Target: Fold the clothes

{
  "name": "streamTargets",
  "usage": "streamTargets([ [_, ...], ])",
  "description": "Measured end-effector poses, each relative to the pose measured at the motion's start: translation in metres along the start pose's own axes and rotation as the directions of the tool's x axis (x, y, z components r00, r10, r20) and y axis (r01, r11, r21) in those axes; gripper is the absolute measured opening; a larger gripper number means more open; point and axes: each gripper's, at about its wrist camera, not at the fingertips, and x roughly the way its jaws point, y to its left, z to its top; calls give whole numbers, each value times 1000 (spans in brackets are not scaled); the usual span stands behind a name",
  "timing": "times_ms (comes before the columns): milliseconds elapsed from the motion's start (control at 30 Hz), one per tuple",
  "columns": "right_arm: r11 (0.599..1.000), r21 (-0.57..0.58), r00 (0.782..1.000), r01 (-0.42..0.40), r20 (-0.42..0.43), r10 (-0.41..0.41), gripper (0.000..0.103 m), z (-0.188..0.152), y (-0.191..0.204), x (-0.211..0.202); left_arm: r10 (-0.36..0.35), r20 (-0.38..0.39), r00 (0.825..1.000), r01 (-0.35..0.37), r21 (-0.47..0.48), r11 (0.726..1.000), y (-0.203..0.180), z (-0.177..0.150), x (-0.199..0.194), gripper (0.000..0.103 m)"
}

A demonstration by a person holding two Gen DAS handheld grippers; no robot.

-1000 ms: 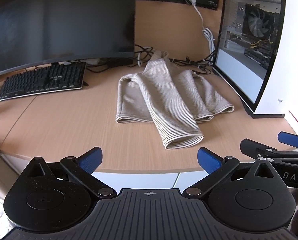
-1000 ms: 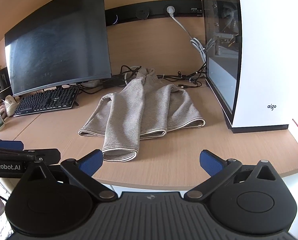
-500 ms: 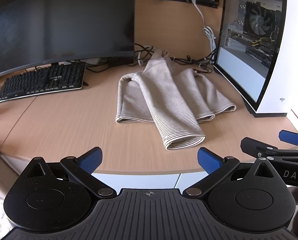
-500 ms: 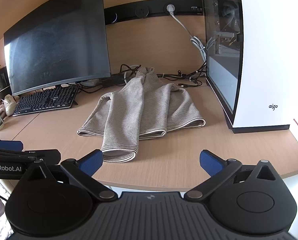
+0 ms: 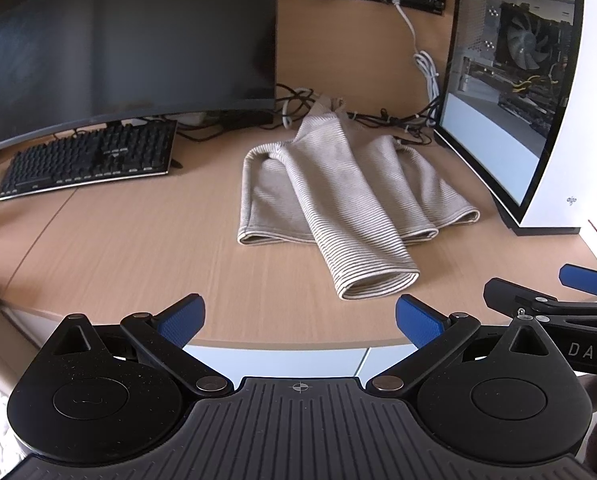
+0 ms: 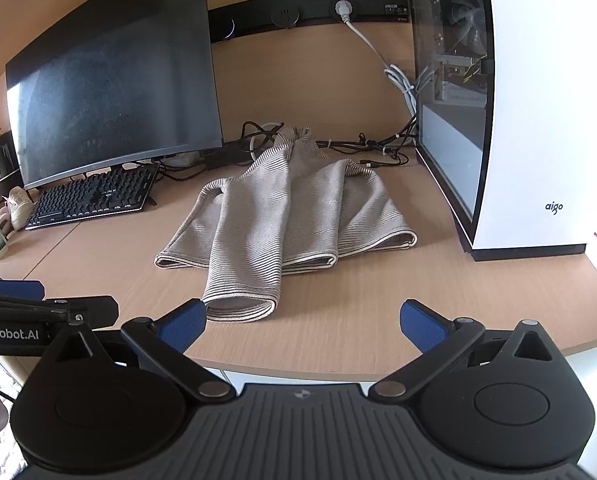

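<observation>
Your left hand-held gripper (image 5: 297, 317) hangs spread wide and empty at the near edge of the worktop (image 5: 138, 248); your right hand-held gripper (image 6: 302, 322) is likewise spread, gripping nothing. Ahead of both, the striped grey garment (image 5: 346, 200) lies partly folded on the worktop, between the keyboard (image 5: 90, 162) and the white computer case (image 5: 578, 120).

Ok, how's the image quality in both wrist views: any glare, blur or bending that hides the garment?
Left wrist view: striped garment sharp and evenly lit; fisheye bows the desk edge; the PC case glass carries reflections. Right wrist view: garment clear, dusty sheen on the monitor, edges curved.
</observation>
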Motion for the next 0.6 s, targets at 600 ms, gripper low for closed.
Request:
streamTargets([
  [600, 1000, -3, 999, 15, -34, -15, 103, 4, 8, 15, -27, -25, 999, 27, -10, 1000, 12, 3, 13, 103],
])
